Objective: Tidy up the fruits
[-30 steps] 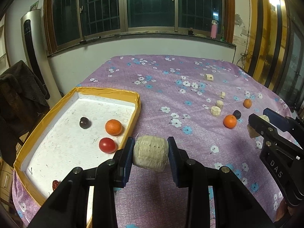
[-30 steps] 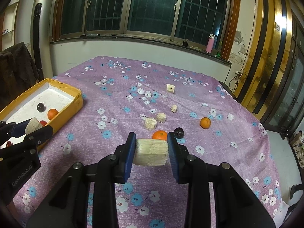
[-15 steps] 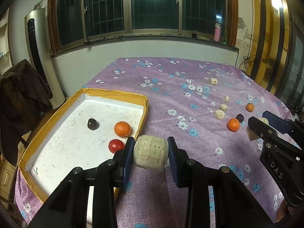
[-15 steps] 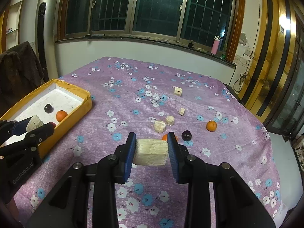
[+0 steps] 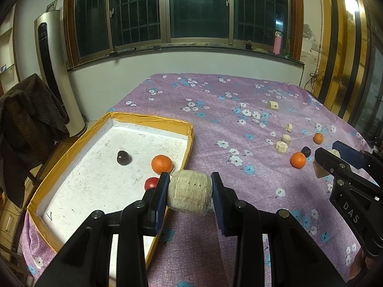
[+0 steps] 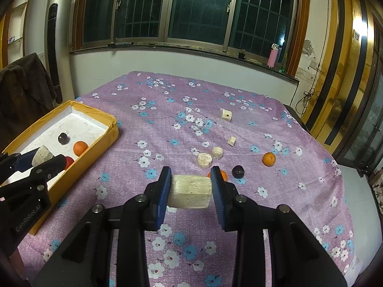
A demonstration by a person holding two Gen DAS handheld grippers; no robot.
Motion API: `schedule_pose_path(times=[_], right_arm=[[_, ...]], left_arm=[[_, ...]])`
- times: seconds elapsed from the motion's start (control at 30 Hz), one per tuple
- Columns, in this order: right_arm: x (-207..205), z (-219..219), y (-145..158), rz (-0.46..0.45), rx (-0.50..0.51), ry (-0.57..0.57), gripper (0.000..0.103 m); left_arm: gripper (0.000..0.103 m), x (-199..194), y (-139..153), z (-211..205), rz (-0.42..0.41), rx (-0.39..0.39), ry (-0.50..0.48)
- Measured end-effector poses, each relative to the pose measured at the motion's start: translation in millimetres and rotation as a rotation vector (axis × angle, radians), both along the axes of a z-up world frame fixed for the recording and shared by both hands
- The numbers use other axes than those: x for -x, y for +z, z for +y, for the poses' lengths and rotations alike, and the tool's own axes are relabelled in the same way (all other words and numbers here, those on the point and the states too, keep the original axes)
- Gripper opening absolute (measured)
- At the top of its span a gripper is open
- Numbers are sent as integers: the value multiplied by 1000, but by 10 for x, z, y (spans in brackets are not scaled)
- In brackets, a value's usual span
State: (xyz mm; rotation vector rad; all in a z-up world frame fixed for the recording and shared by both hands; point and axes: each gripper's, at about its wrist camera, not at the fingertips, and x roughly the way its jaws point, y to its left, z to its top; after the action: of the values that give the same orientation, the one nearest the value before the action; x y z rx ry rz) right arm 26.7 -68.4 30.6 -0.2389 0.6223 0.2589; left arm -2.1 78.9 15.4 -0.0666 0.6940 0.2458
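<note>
Left wrist view shows a pale, twine-textured barrel-shaped piece [image 5: 189, 192] pinched between the blue pads of the left gripper [image 5: 190, 193], held in the air just over the near right corner of the shallow yellow-walled tray with a white floor [image 5: 71, 143]. Inside that tray lie an orange mandarin [image 5: 161, 164], a red round fruit [image 5: 151, 183] partly hidden behind the left finger, and a dark plum-like fruit [image 5: 123, 157].

Right wrist view shows the right gripper [image 6: 191, 187] clamped on a pale, blocky cream chunk [image 6: 190, 191], held above the purple flowered cloth [image 6: 167, 110] well right of the tray. Further out on the cloth sit two more mandarins [image 6: 269, 159], one [image 6: 222, 175] mostly hidden behind the right finger, a dark fruit [image 6: 238, 171], and several small cream pieces [image 6: 204, 160].

Both held pieces look more like cut fruit models than whole fruit, though I cannot say for sure. To place well, I judge the left gripper should carry its piece further left over bare white floor, clear of the mandarin and red fruit, lower it close to the floor, then part the pads so the rounded piece does not roll. The right should wait until the left has cleared the tray, avoiding a clash over it.
</note>
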Motion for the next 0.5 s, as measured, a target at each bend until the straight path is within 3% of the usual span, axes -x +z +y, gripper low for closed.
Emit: schedule_pose_path(times=[0.5], right_arm=[[11, 142, 65, -5, 4, 21, 35]], left_arm=[[34, 107, 70, 211, -12, -10, 57]])
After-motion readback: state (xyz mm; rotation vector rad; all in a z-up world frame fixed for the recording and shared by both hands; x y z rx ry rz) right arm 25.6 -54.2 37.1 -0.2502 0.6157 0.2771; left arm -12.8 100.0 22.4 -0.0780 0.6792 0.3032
